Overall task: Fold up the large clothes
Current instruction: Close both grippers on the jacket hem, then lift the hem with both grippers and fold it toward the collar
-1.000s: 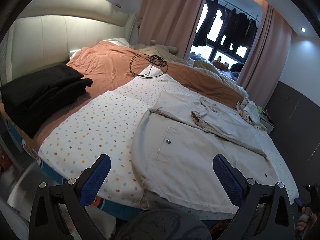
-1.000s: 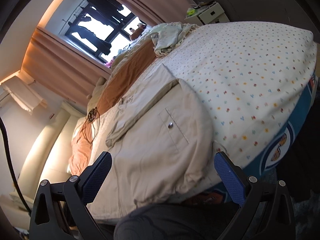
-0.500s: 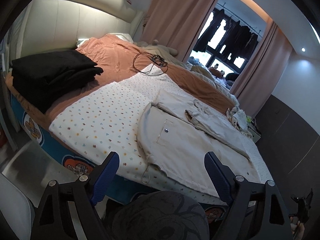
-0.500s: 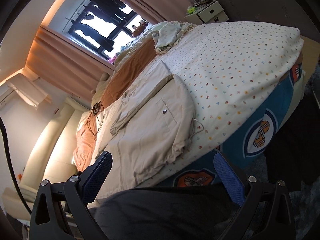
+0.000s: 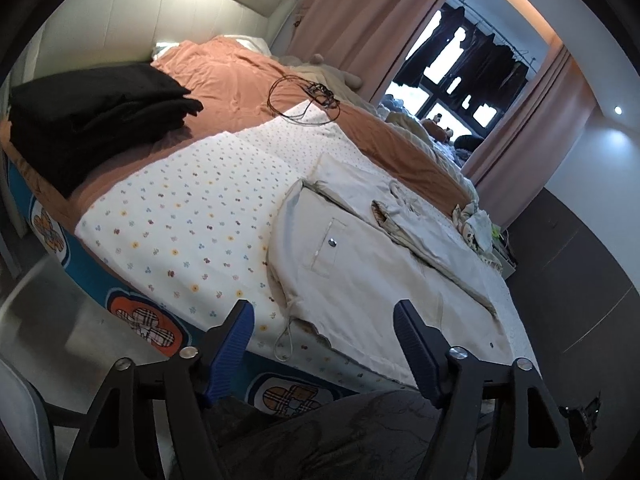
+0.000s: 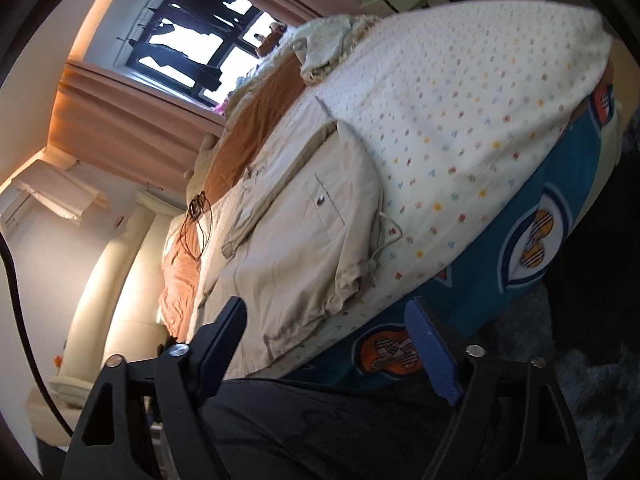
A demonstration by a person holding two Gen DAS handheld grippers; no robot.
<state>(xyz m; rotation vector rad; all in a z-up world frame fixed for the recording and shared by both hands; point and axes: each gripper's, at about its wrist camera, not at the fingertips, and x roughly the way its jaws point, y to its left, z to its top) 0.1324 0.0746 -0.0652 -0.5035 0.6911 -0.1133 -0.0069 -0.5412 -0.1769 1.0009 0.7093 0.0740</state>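
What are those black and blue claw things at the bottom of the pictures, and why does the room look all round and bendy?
Each claw is a hand-held gripper: a person holds one in each hand, like big tongs. A little camera sits on each one and looks out along its two fingers. Its lens bends everything, so the room looks round.

One picture comes from the left hand-held gripper, the other from the right hand-held gripper, which is tipped sideways, so the room leans.

Both look at a bed with a dotted cover. On it lies a beige jacket, spread flat with one sleeve folded across it. Farther back are a pile of folded black clothes and a tangled black cable.

Right now both hand-held grippers are open and hold nothing.
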